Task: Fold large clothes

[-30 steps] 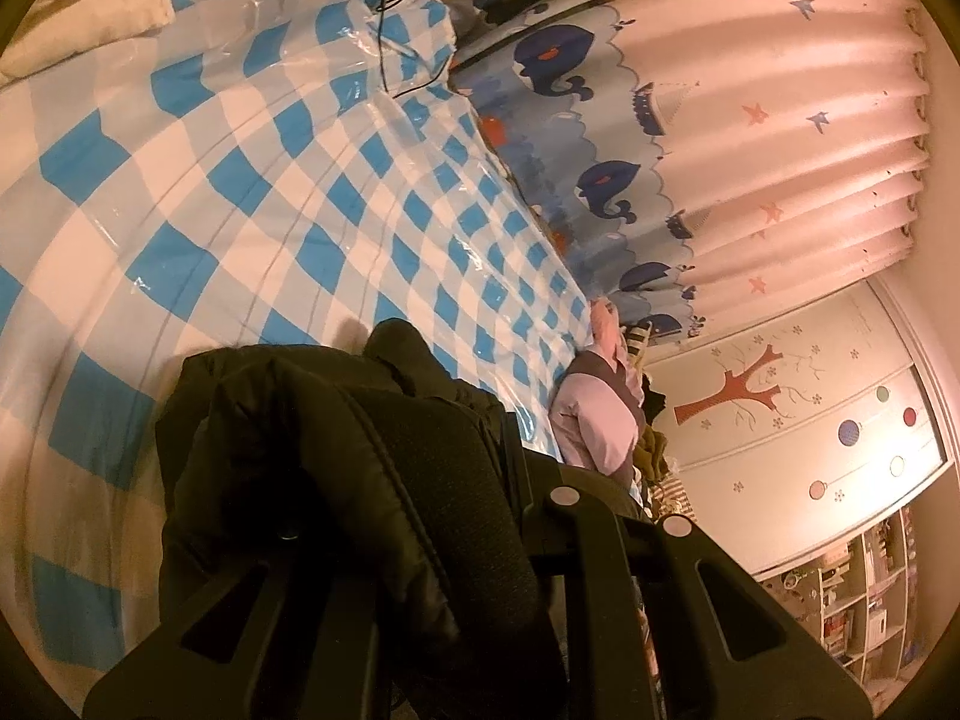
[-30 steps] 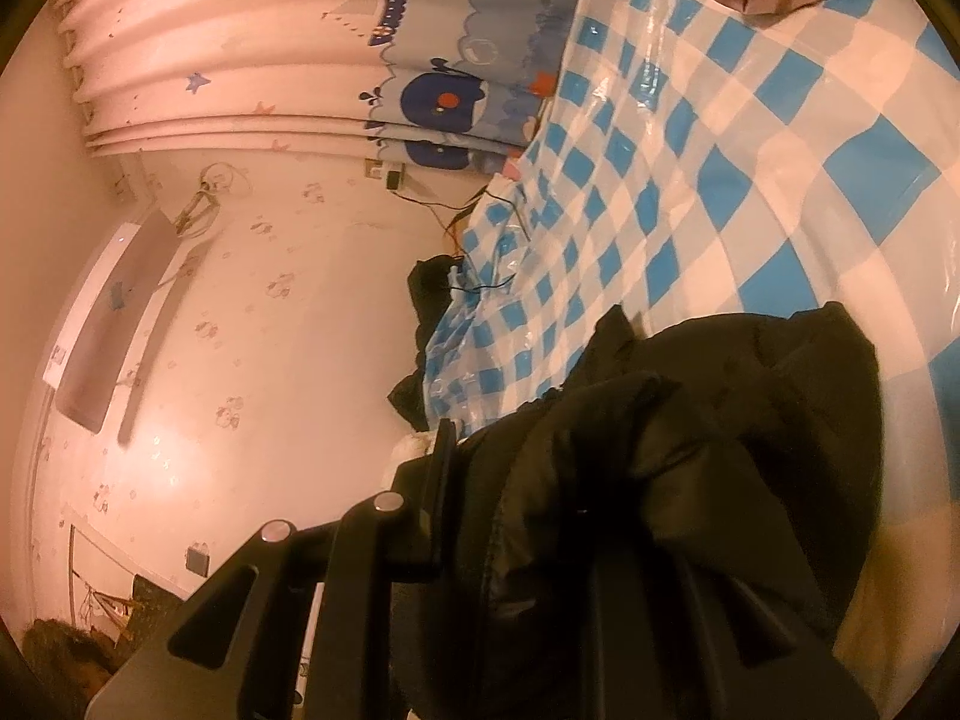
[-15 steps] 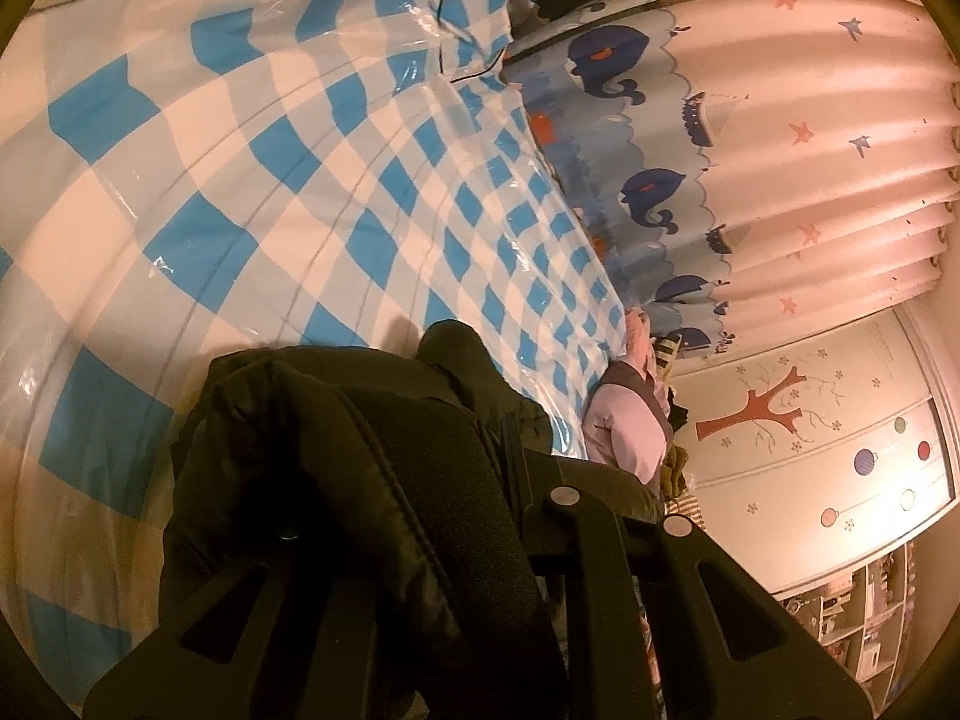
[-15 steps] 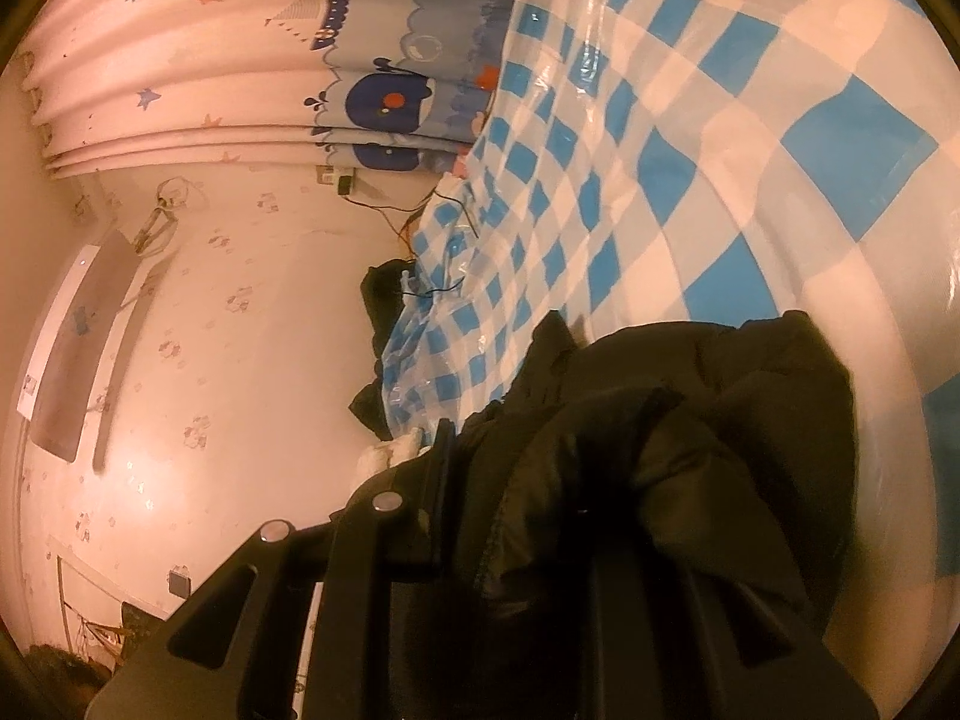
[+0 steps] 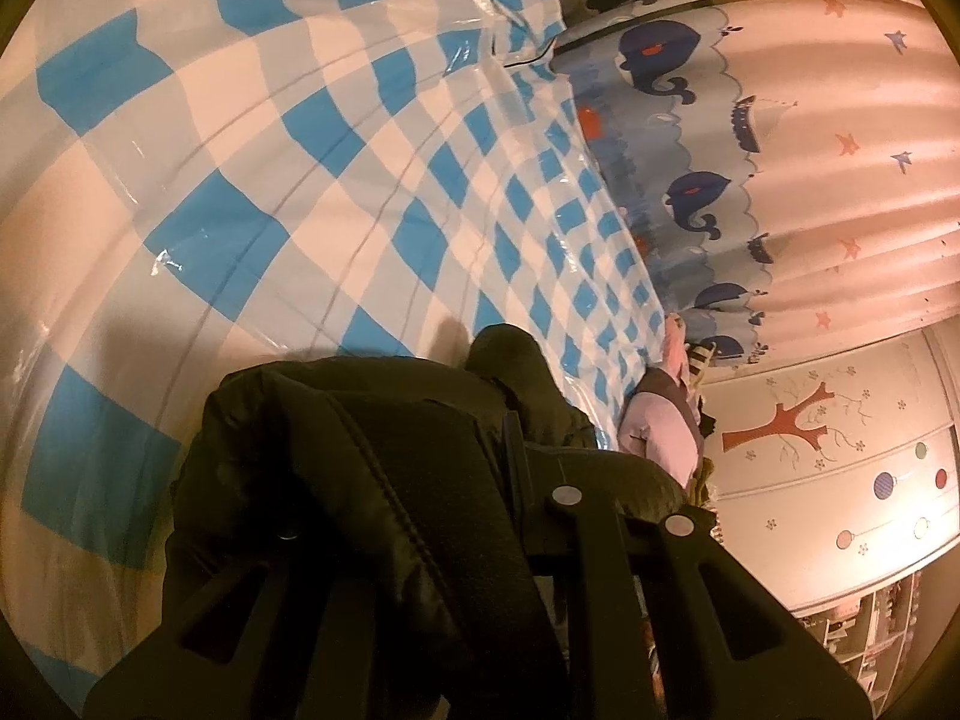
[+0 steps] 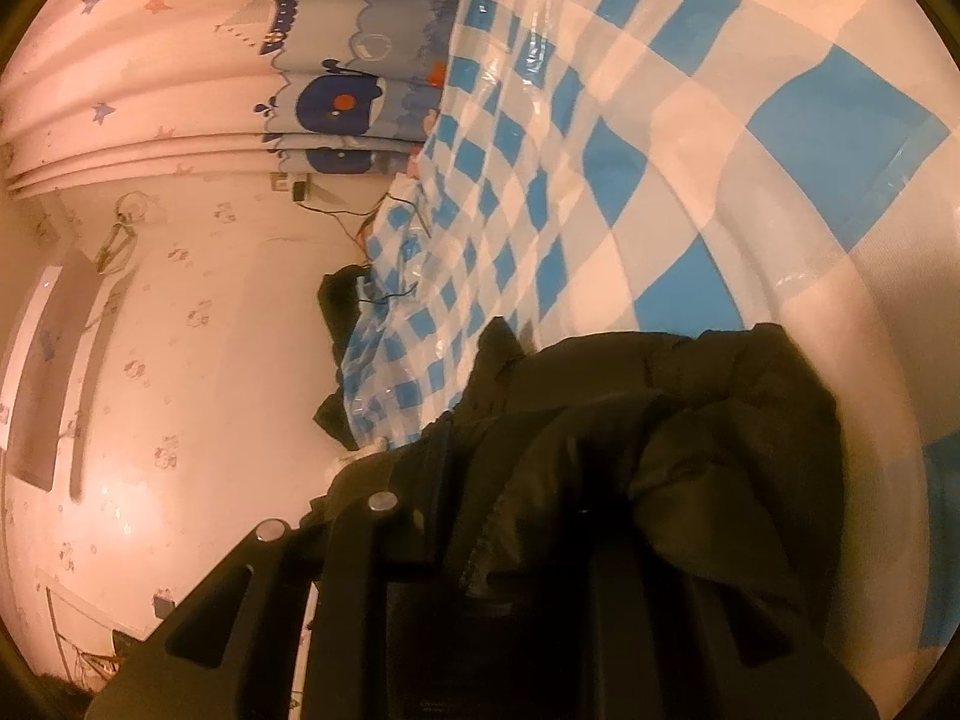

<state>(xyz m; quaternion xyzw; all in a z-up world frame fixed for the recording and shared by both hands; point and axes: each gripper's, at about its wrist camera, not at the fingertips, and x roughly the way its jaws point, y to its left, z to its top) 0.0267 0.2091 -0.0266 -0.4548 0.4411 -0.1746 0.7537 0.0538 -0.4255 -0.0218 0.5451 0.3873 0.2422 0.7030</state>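
Left gripper [image 5: 420, 546] clamped on a thick fold of the black jacket [image 5: 360, 468], its fingertips buried under the padded cloth and impossible to make out; only the right-hand finger arm bare, with two silver bolts. Right gripper [image 6: 540, 540] likewise pinched on the same dark jacket [image 6: 690, 438], pads hidden by bunched fabric, only its left-hand arm showing clear. Jacket held in a heap just over the near part of the bed, its lower reach cut off by the frame edge, contact with the surface not clear. Beyond it, a blue-and-white checked cover [image 5: 372, 180] under glossy clear plastic, creased and glinting, stretching far to a whale-and-star curtain [image 5: 750, 138]. Thin black cables [image 6: 384, 222] trailing over the far left edge of the bed in the right view, beside a dark bundle [image 6: 339, 306] hard to identify. Pale pink clothing [image 5: 660, 432] piled at the far right bed edge in the left view. Behind that, a wardrobe door [image 5: 840, 438] with a red tree and coloured dots. Open shelves [image 5: 870, 624] low at right, contents too small and blurred to name. Patterned wall [image 6: 180, 360] at left in the right view.
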